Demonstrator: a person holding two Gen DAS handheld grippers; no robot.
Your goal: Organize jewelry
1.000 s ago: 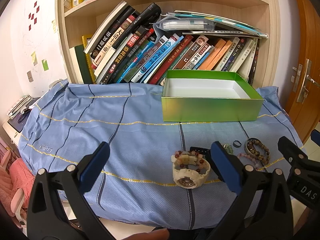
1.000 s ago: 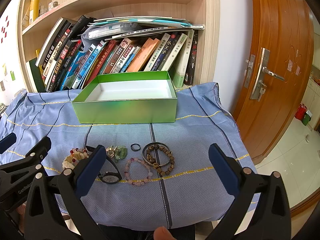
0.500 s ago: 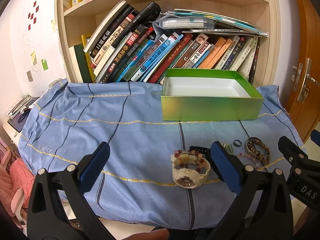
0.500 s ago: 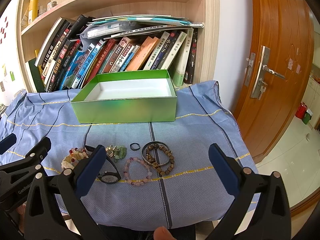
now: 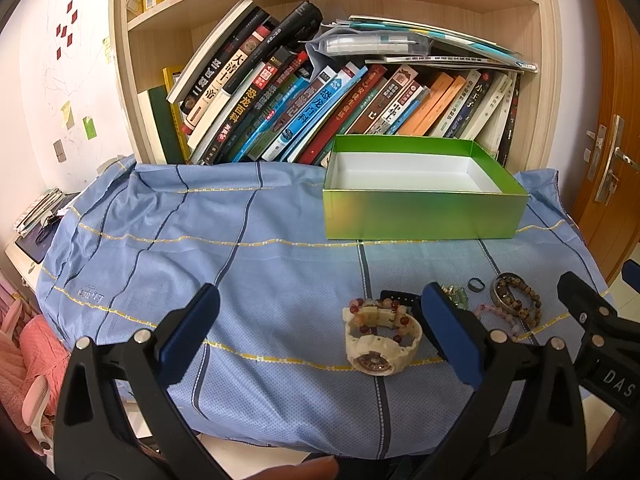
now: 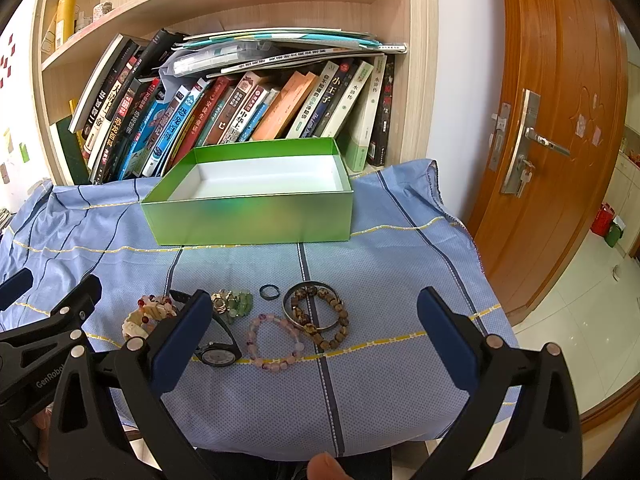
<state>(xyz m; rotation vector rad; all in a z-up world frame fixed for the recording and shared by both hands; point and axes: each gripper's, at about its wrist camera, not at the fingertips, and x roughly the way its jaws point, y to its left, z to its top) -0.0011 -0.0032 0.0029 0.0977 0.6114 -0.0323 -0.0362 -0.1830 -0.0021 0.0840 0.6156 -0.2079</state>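
a blue cloth (image 5: 248,272) covered the worktop below a bookshelf (image 6: 240,92), by a wooden door (image 6: 560,120). both claws, left claw (image 5: 320,332) and right claw (image 6: 316,336), hung released. nothing had shifted since earlier.

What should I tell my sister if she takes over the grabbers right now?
Left gripper: open, holding nothing. Right gripper: open, holding nothing.
Green box sits open at the back of the blue cloth; no jewelry shows in it.
In front lie the cream watch, black watch, green charm cluster, small black ring, pink bracelet, and brown beads with bangle.
Nothing sorted yet; everything remains.
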